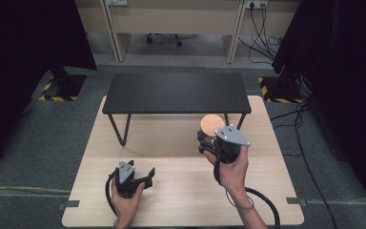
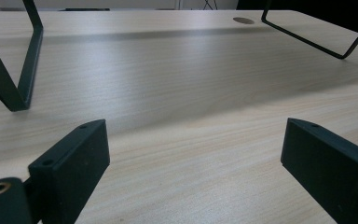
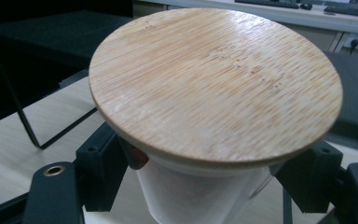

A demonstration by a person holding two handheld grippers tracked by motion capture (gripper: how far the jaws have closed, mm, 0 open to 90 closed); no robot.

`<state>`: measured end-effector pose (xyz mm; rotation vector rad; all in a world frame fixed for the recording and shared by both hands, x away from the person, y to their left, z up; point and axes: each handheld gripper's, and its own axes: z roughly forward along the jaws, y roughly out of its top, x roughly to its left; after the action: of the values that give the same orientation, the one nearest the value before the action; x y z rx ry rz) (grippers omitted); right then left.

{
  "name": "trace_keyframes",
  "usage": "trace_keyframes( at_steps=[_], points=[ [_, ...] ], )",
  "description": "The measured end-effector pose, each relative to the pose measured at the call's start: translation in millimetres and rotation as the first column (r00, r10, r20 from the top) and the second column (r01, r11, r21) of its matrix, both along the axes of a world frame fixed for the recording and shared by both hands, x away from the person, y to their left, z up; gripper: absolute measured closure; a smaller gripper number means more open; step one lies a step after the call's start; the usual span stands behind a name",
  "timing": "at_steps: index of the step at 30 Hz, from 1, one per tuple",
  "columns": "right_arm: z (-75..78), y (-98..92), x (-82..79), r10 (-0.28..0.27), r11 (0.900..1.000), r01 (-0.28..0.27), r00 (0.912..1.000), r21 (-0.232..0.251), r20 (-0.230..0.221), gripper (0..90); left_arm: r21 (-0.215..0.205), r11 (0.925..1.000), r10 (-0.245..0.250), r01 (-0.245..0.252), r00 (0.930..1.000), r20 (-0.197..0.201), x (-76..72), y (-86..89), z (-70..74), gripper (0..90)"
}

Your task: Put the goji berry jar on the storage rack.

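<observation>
1. From the high view, the room has a grey floor (image 1: pixel 38 138) and a light wooden table (image 1: pixel 181 191) in the middle. Black curtains (image 1: pixel 24 33) hang at both sides. A wooden desk (image 1: pixel 171 19) stands at the back, with cables (image 1: pixel 259 43) on the floor near it.
2. A low black shelf (image 1: pixel 174 92) on thin metal legs stands on the far half of the table.
3. In the same view, the left gripper (image 1: pixel 138 179) sits low over the near part of the table, held in the person's left hand (image 1: pixel 126 200). Its jaws are apart with nothing between them.
4. The right gripper (image 1: pixel 208 143) is held up in the right hand (image 1: pixel 231 174), near the front right leg of the shelf. It holds a jar with a round wooden lid (image 1: pixel 211 125). The jar looks lifted off the table.
5. In the left gripper view, the two black jaws stand wide apart. Bare table (image 2: pixel 177 116) lies between them. One leg of the shelf (image 2: pixel 18 70) is at the left and another (image 2: pixel 317 39) is at the far right.
6. In the right gripper view, the wooden lid (image 3: pixel 214 79) is very close and tilted. Under it is the jar's pale, see-through body (image 3: pixel 191 196). The black jaws press on the jar from both sides, just under the lid. Something small and red (image 3: pixel 137 158) sits by the left jaw, but I cannot tell what it is.
</observation>
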<state>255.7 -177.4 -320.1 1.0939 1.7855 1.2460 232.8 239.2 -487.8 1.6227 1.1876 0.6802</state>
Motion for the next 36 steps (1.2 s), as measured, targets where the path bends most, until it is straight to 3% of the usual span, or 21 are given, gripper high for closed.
trace_keyframes(
  at_steps=[10,15,21,26,36],
  points=[
    [34.7,26.1,58.8,-0.032,0.999,0.032,0.9995,-0.022,-0.002,25.8,0.001,1.0000,-0.005,0.005,1.0000,0.002,-0.2,0.0,-0.2,7.0],
    [47.2,42.7,89.6,-0.057,0.998,0.055,0.9979,-0.039,-0.031,25.8,-0.001,1.0000,-0.006,0.006,1.0000,0.005,-0.4,0.4,-0.6,7.0],
    [49.4,52.3,116.5,-0.061,0.998,0.059,0.9946,-0.027,-0.083,25.8,0.003,1.0000,-0.008,0.008,0.9999,0.007,-0.4,-0.1,-0.6,7.0],
    [42.2,55.4,123.8,-0.079,0.997,0.079,0.9930,-0.005,-0.088,25.8,0.002,1.0000,-0.009,0.009,0.9999,0.007,-0.3,0.0,-0.6,7.0],
    [35.1,50.0,129.5,-0.063,0.997,0.066,0.9946,0.026,-0.083,25.9,0.001,1.0000,-0.007,0.007,0.9999,0.007,-0.5,0.1,-0.8,7.0]
  ],
)
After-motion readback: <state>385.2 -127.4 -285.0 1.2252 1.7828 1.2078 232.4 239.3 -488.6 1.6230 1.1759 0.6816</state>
